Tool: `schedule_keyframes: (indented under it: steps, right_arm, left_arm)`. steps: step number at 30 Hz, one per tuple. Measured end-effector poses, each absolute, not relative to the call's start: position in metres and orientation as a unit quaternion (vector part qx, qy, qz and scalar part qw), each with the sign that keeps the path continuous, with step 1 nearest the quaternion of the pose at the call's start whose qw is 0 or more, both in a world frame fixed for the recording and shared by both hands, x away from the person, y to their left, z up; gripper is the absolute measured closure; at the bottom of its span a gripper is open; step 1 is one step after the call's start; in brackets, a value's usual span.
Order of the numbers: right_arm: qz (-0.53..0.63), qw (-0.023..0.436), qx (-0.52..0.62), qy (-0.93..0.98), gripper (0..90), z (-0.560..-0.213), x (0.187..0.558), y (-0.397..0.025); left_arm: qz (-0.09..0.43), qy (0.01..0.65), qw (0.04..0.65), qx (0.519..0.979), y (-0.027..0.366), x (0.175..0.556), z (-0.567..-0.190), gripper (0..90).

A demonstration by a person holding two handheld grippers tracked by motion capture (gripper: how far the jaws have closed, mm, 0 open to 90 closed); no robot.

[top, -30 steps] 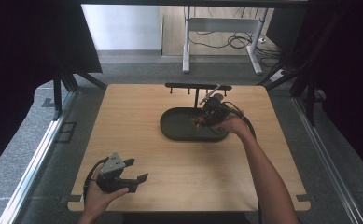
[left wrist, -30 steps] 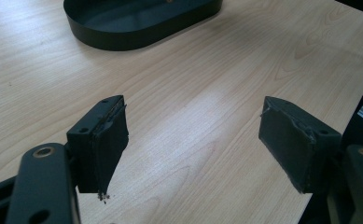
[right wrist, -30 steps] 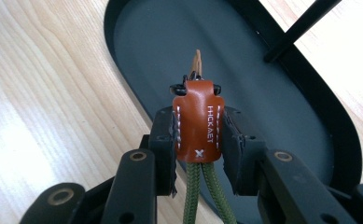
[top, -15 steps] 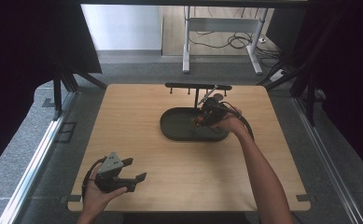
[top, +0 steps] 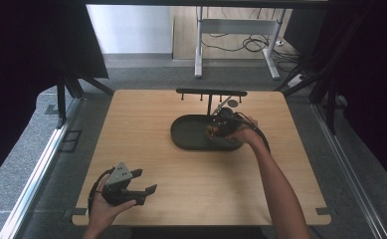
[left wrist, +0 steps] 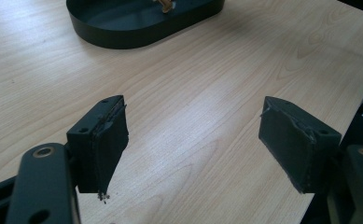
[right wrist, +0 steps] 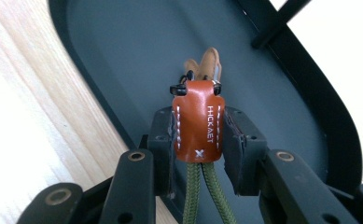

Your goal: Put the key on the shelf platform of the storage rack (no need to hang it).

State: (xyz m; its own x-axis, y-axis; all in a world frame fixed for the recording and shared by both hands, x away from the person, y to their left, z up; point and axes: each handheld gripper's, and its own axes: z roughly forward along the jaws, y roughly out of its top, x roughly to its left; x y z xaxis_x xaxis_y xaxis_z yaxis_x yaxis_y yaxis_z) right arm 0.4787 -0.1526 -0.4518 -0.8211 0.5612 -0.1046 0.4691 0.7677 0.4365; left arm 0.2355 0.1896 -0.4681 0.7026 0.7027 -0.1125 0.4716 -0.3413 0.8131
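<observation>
A brown leather key fob (right wrist: 198, 121) with white stitching hangs on two olive green cords (right wrist: 202, 196), with a tan strap end behind it. My right gripper (right wrist: 198, 140) is shut on the fob and holds it just above the floor of a dark oval tray (right wrist: 123, 46). In the high view the right gripper (top: 221, 124) is over the tray's (top: 191, 134) right half. My left gripper (top: 141, 181) rests in a hand near the table's front left. In its own view the left gripper (left wrist: 193, 140) is open over bare wood, with nothing between its pads.
A black bar with several small hooks (top: 211, 92) stands on a post at the tray's far side. The tray (left wrist: 123, 32) lies far ahead of the left gripper. Light wooden table (top: 146, 114) has black frame legs and dark curtains beside it.
The right hand has shifted slightly over the tray with the fob in its grip. The left gripper has stayed where it was.
</observation>
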Motion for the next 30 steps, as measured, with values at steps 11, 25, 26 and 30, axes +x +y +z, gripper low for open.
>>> schedule_keyframes:
  steps: [11,25,26,30]
  right_arm:
    - [0.191,0.117,0.27,0.936,59.5,-0.456,0.479,-0.151]
    - [0.224,0.113,0.28,0.927,48.7,-0.445,0.464,-0.161]
    - [0.228,0.113,0.275,0.927,47.8,-0.444,0.463,-0.162]
    - [0.243,0.108,0.284,0.921,46.4,-0.439,0.456,-0.165]
  left_arm:
    - [0.131,0.363,0.445,0.808,0.19,0.235,-0.468,23.9]
    - [0.13,0.361,0.443,0.81,0.188,0.235,-0.468,23.9]
    - [0.131,0.362,0.443,0.81,0.187,0.235,-0.468,23.9]
    - [0.13,0.361,0.442,0.811,0.186,0.236,-0.469,23.9]
